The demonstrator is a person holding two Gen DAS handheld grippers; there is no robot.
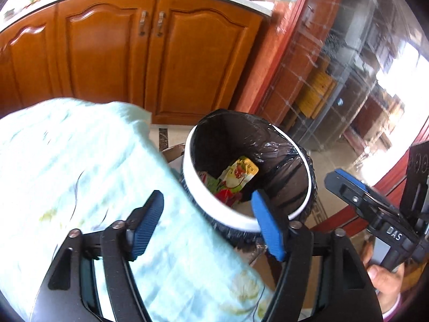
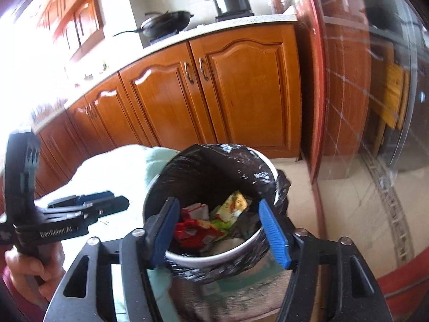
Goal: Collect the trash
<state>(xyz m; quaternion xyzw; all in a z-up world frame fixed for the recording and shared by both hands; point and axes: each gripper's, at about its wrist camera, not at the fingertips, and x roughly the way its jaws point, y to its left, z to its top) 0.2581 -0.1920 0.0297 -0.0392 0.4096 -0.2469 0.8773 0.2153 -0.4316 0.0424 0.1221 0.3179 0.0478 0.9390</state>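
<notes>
A white trash bin (image 1: 197,187) with a black liner stands beside the table; it also shows in the right wrist view (image 2: 209,260). Inside lie colourful wrappers (image 1: 236,174), seen in the right wrist view as red, green and yellow packets (image 2: 203,225). My left gripper (image 1: 206,214) is open and empty, over the table edge and the bin's near rim. My right gripper (image 2: 219,222) is open and empty, directly above the bin's mouth. The right gripper (image 1: 356,190) shows at the right of the left wrist view; the left gripper (image 2: 88,204) shows at the left of the right wrist view.
A table with a pale green floral cloth (image 1: 80,177) lies left of the bin. Wooden kitchen cabinets (image 2: 214,88) stand behind, with a wok (image 2: 169,22) and a pot (image 2: 233,0) on the counter. A glass door with a red frame (image 2: 316,107) is on the right.
</notes>
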